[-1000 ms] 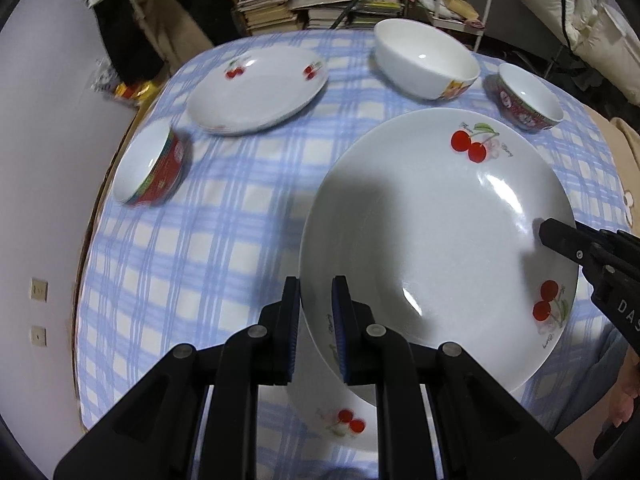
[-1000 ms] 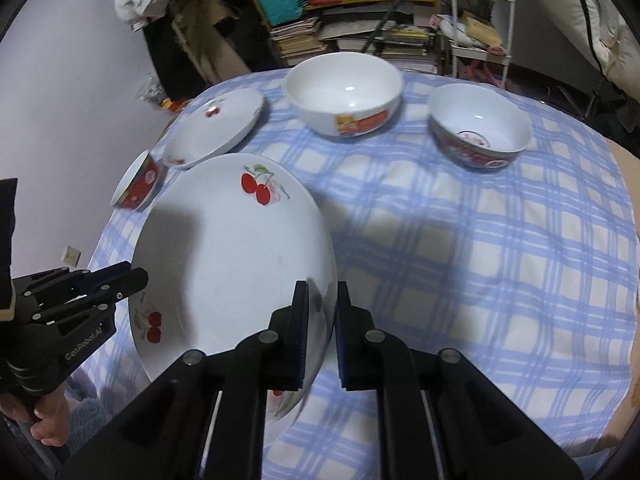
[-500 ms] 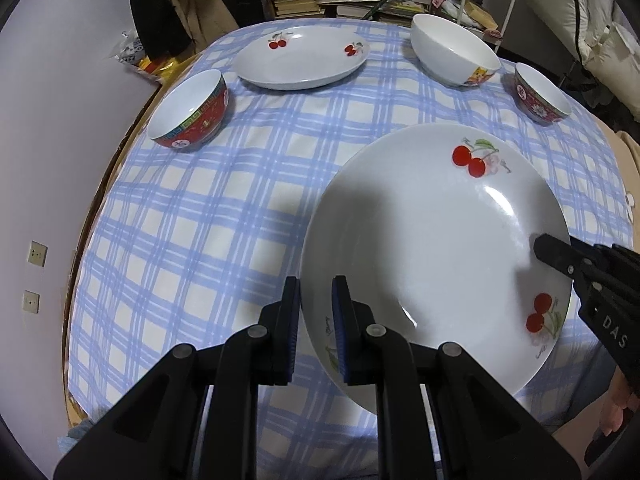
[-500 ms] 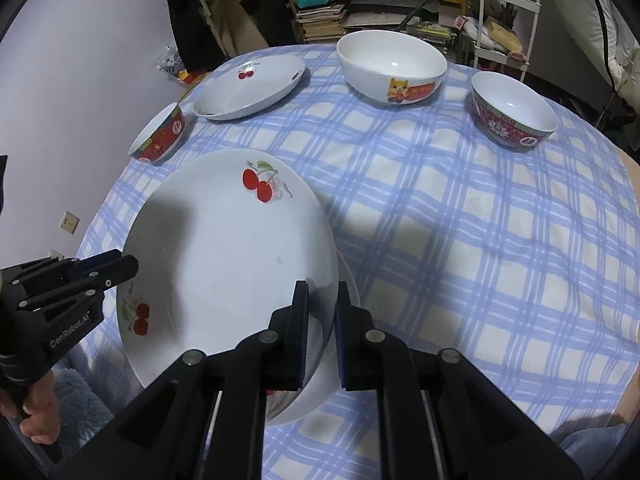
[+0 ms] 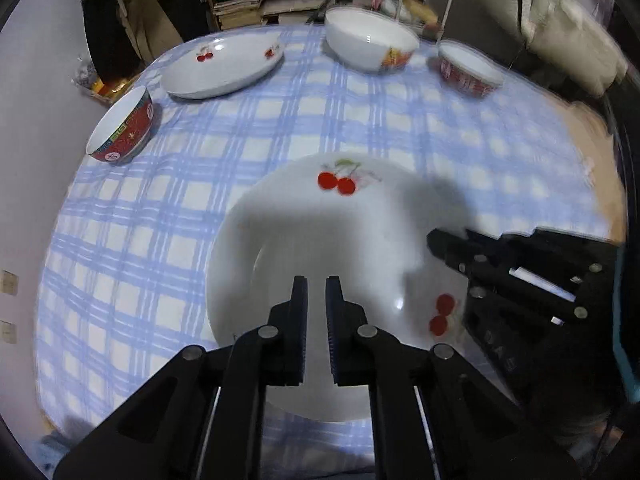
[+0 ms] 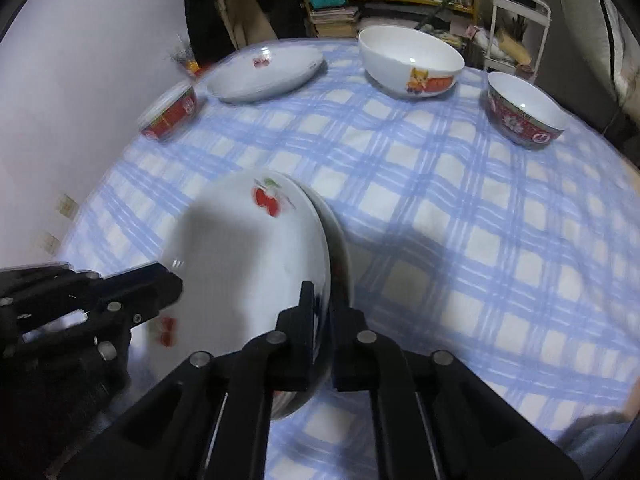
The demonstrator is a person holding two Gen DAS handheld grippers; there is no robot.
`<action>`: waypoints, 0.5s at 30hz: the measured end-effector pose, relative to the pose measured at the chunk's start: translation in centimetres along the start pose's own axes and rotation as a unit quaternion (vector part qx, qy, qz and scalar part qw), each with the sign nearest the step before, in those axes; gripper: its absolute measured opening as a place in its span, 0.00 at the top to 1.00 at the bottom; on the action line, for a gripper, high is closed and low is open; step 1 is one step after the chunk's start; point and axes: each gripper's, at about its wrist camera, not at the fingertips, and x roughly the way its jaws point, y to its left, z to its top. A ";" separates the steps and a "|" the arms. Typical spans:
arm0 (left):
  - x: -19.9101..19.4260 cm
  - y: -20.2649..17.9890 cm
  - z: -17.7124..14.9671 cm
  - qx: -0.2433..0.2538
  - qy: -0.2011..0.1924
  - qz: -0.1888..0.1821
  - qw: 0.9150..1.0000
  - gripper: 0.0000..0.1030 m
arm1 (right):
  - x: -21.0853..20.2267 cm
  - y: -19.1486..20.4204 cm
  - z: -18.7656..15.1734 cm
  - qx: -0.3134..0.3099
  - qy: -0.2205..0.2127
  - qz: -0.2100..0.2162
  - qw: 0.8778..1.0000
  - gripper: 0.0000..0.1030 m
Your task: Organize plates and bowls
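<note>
We hold a cherry plate (image 6: 240, 280) over a 2nd plate (image 6: 340, 248) near the table (image 6: 480, 240) edge; right gripper (image 6: 322, 320) pinches its rim; left gripper (image 5: 316, 308) closing, grip unclear; far plate (image 5: 222, 66) & 3 bowls unsorted.

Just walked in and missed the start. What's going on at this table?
A person is stacking dishes with two handheld claws. The right claw grips the rim of a cherry plate, lowering it onto another plate on the checked tablecloth. The left claw, its jaws closing, sits over the plate's opposite rim. Three bowls and one more plate wait beyond.
</note>
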 end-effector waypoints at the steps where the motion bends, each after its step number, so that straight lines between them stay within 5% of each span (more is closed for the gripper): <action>1: 0.6 0.2 -0.2 -0.009 0.009 -0.002 1.000 0.91 | 0.6 -0.6 -0.1 0.017 0.010 -0.004 1.000 0.90; 15: -0.8 4.7 0.8 -0.070 0.002 0.047 0.996 0.90 | -1.1 -2.4 1.9 0.065 -0.007 0.025 0.998 0.90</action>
